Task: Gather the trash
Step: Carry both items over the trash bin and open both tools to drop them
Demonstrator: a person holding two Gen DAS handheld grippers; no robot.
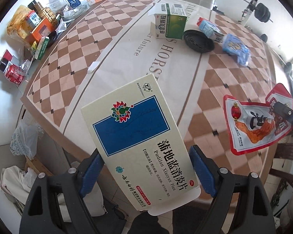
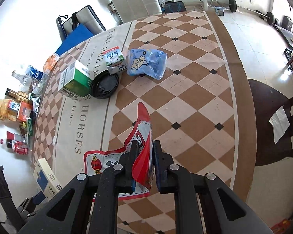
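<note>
My left gripper is shut on a cream medicine box with a blue panel, held above the checked tablecloth. Its blue pads press the box's two long sides. The same box shows at the lower left of the right wrist view. My right gripper is shut on a red-and-white snack pouch, which hangs crumpled between its fingers, off the table. In the left wrist view the pouch is at the right, with the right gripper on its edge.
On the cloth lie a green-and-white box, a black lid, a milk carton and a blue plastic bag. Bottles, cans and packets crowd the left edge. A dark chair stands at the right.
</note>
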